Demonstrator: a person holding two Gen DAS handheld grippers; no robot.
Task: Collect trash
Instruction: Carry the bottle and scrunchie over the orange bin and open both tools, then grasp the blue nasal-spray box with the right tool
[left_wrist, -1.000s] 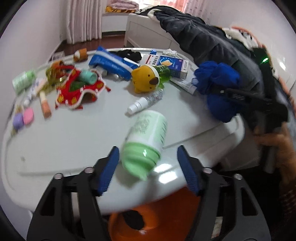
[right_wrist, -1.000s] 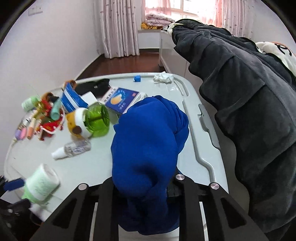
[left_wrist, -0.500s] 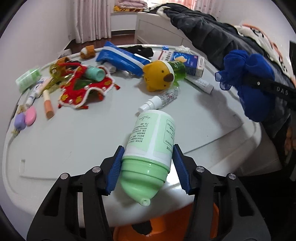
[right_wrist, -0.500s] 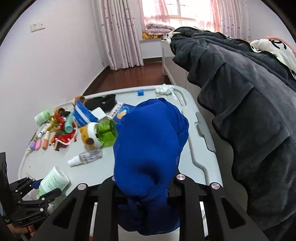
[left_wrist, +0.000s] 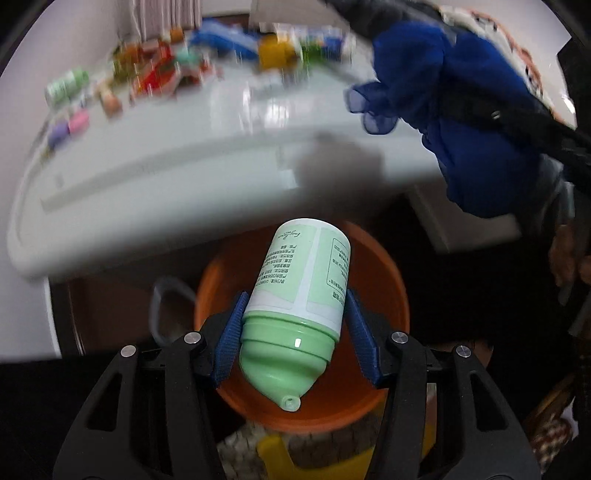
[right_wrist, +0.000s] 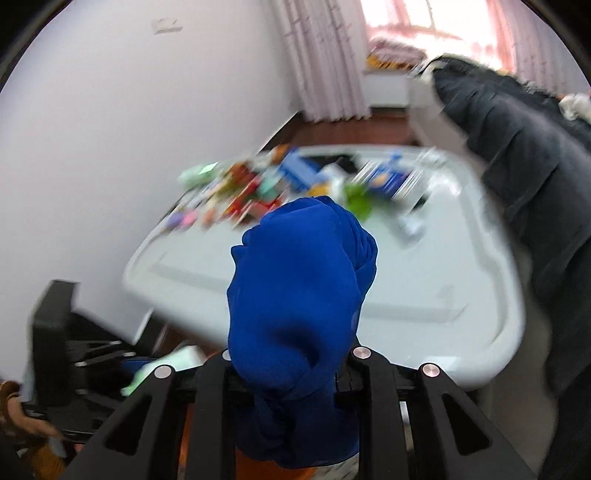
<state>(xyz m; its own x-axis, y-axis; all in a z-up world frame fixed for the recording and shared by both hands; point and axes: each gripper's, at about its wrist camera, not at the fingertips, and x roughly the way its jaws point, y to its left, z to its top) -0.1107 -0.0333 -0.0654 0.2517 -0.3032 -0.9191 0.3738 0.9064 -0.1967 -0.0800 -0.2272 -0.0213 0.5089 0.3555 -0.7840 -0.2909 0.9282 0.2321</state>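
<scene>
The left gripper (left_wrist: 295, 332) clamps a green-capped lotion bottle (left_wrist: 301, 295) between its blue fingers (left_wrist: 231, 339), cap toward the camera, directly above the orange bin (left_wrist: 391, 291) that sits below the edge of the white table (left_wrist: 184, 166). To drop it cleanly, I would keep the bottle centred over the bin's mouth, spread the fingers fully and let it fall clear of the rim. The right gripper (right_wrist: 291, 365) is closed tight on a bundle of blue cloth (right_wrist: 299, 295), hanging just beside the bin, and should release only once it is over the opening. A second ago the bottle lay on the table between wider-spread fingers; since then they have closed on it and carried it off the edge, while the cloth has swung away from the table toward the bin
</scene>
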